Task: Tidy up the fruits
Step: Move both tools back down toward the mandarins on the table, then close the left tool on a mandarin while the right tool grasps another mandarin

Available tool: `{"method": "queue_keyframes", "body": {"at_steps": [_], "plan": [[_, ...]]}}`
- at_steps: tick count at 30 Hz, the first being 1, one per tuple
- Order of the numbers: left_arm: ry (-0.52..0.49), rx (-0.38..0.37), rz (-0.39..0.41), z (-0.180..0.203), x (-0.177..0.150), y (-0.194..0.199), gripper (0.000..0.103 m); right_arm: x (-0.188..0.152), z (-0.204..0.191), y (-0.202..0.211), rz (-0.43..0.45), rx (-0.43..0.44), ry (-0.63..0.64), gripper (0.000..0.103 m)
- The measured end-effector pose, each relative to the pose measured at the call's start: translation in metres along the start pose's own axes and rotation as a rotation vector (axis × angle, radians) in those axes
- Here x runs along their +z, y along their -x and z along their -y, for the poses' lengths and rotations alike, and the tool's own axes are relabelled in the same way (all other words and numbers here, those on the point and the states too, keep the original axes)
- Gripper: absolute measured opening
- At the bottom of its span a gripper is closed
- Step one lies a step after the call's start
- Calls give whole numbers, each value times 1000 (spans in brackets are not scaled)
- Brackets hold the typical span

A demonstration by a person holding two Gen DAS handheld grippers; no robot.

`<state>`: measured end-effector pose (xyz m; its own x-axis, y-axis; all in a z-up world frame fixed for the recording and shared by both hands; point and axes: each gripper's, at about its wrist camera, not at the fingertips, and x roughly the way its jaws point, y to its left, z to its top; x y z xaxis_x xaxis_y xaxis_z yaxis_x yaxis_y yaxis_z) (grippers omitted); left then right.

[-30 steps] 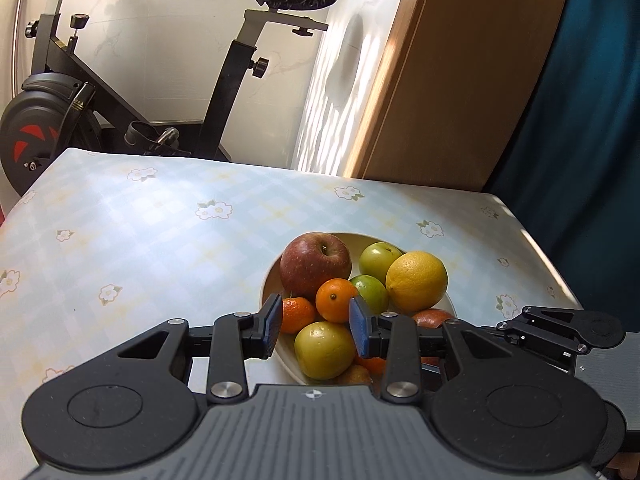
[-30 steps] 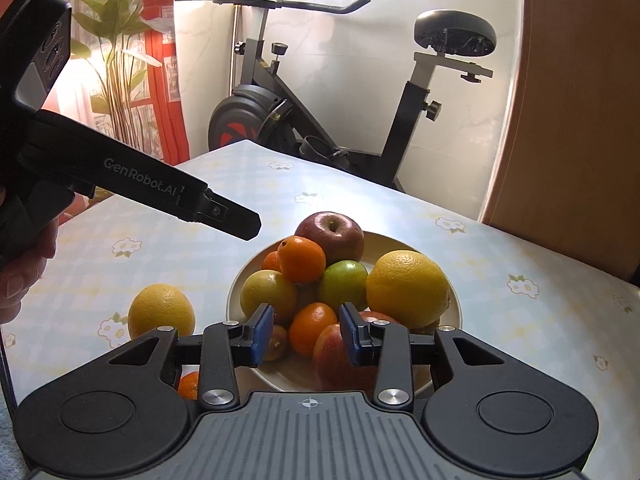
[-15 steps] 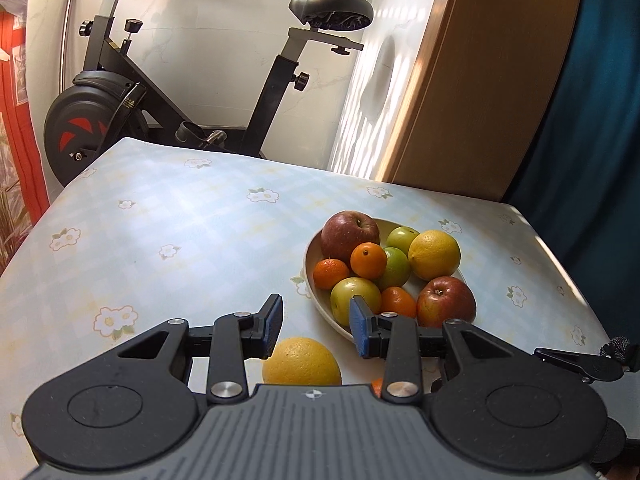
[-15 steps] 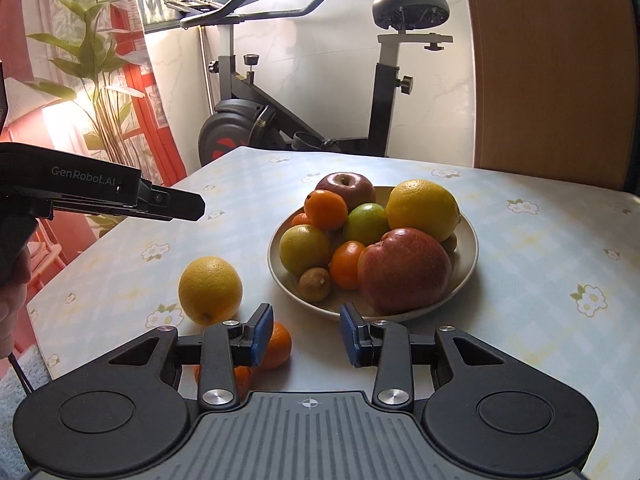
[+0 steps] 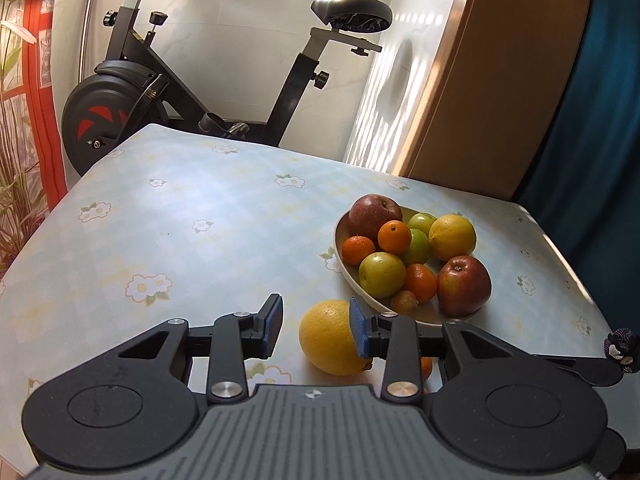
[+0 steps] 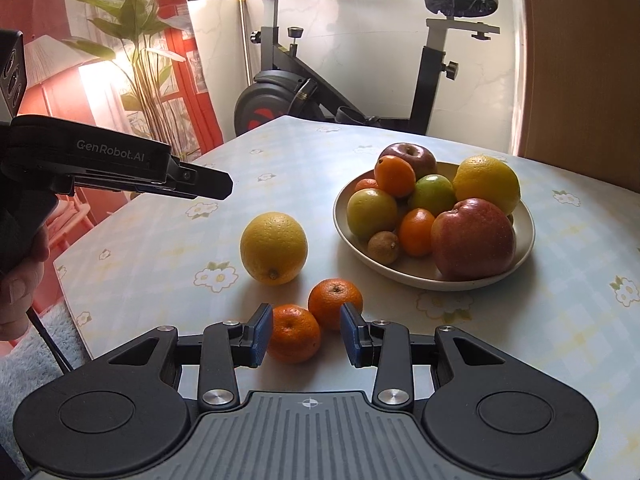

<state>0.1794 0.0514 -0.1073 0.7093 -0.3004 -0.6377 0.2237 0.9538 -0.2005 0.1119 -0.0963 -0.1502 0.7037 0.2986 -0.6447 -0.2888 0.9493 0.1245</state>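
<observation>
A cream bowl (image 6: 420, 276) piled with apples, oranges, green fruits and a small brown fruit stands on the floral tablecloth, and shows at the right of the left wrist view as the bowl (image 5: 343, 264). On the cloth to its left lie a large yellow orange (image 6: 274, 248) and two mandarins (image 6: 294, 338) (image 6: 334, 304). My right gripper (image 6: 306, 334) is open and empty, its fingers framing the two mandarins from above. My left gripper (image 5: 316, 330) is also open and empty, and the yellow orange (image 5: 328, 336) lies just past its right pad. Seen from the right wrist, the left gripper (image 6: 222, 186) hovers above the cloth, left of that orange.
A black exercise bike (image 6: 360, 80) stands behind the table's far edge. A potted plant (image 6: 132, 40) and red curtain are at the left, a wooden panel (image 5: 500, 80) and blue curtain at the right. A hand (image 6: 20, 300) holds the left gripper near the table's left edge.
Both grippers have drawn back from over the bowl toward the near left. The loose yellow orange and the two mandarins have come into view. Neither jaw gap has changed.
</observation>
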Motion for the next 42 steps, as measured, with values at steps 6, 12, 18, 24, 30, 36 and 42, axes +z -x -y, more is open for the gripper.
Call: {"method": "queue_keyframes", "body": {"at_steps": [6, 12, 18, 24, 30, 36, 42], "plan": [[21, -4, -17, -5, -4, -3, 39, -1, -3, -3, -13, 3, 10, 34], [19, -15, -22, -3, -6, -3, 39, -3, -3, -5, -24, 8, 12, 34], [13, -22, -30, -2, -8, -4, 39, -5, -1, -7, -32, 10, 7, 34], [-13, -33, -36, 4, -12, -3, 39, -3, 0, -6, -22, 2, 18, 34], [-25, -124, -79, 14, -23, -7, 39, 2, 24, 9, 15, -51, -24, 34], [-22, -224, -150, 25, -35, -17, 40, -7, 49, 21, 33, -102, -91, 35], [-46, -227, -204, 34, -44, -26, 42, -11, 51, 21, 39, -98, -94, 35]]}}
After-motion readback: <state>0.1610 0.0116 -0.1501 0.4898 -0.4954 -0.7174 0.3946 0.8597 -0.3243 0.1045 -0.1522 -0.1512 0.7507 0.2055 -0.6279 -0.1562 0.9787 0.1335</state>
